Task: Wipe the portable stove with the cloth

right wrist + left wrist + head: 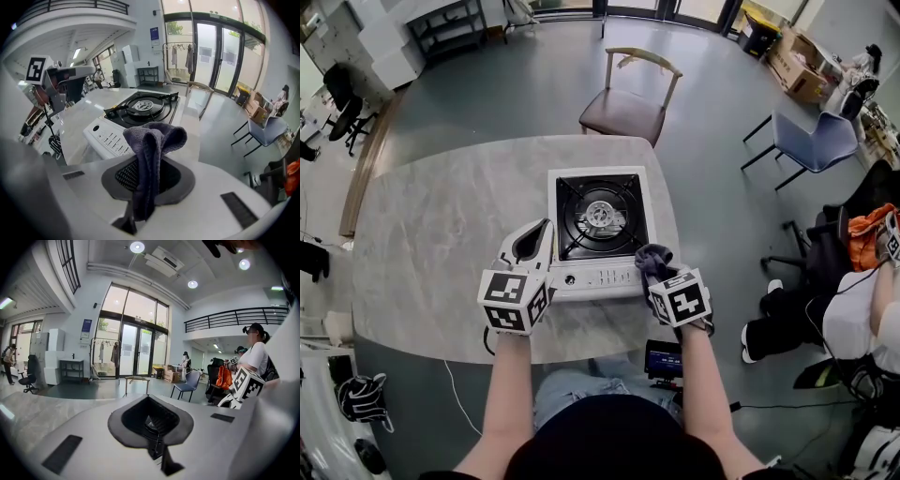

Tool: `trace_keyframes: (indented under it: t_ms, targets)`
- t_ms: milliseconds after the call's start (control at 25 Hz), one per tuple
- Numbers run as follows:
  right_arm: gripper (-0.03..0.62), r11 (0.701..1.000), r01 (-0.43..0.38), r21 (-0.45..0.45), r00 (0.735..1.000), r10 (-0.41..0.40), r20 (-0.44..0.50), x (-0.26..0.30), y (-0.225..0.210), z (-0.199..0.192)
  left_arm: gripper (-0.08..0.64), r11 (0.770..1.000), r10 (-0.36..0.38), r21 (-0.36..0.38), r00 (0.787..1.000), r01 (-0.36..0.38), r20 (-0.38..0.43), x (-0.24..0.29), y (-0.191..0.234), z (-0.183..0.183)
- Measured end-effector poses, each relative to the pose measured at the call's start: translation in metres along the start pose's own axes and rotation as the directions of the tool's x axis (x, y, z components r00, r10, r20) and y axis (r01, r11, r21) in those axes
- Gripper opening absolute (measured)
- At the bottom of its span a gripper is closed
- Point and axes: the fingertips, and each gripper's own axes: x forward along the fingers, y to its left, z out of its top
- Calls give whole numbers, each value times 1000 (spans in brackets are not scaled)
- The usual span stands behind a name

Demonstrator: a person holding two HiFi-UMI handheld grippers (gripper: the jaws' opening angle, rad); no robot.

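Right tongs [149, 179] clenched on the cloth [152, 140]. A dark grey fold stands up out of the jaws and the loose end hangs down between them. Left tongs [151, 420] shut, nothing between them.

Stove [600, 225] sits mid-bench, white body with black burner well, control strip [595, 277] facing the person. The cloth is at the stove's near right corner, touching or just above it; cannot tell which. Left tongs lie just beside the stove's near left corner.

Step in hand, as judged: start of the wipe, cloth brought to the stove edge.
- Only a small bunch of cloth is past the jaws. Lead with that fold and keep the hard jaw tips off the casing.
- Wipe the flat white rim and control strip in straight passes.
- The stove looks light. The left tongs are well placed to brace the left side so it doesn't slide on the smooth bench [441, 234].
- The grip on the cloth is narrow. A firm drag could pull it loose, so press lightly.

In the way:
- The pan supports round the burner [602, 214] stand proud and could snag the cloth. Work round them.
- The knob and controls on the front strip could be knocked during a pass.

Around:
- Wooden chair [628, 103] at the far side of the bench.
- Blue chair [820, 141] well apart to the right.
- A seated person [862, 319] at far right, clear of the work.
- A small lit screen [664, 358] below the near bench edge.
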Motion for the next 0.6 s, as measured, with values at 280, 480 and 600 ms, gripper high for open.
trace_keyframes:
  t_ms: [280,480,600]
  targets:
    - [67,996,-78,-42,991,82,103,-8,42,60,-2,999,14,34,1000,-14,5,-21,22,6]
    - [67,981,-152,-119,983,163,87,13,90,82,-2,997,66,30,998,-66,18,-44,53,7]
    - [67,969,-193,-152,979,200,38,29,113,83,-2,995,102,12,994,-103,30,-55,72,8]
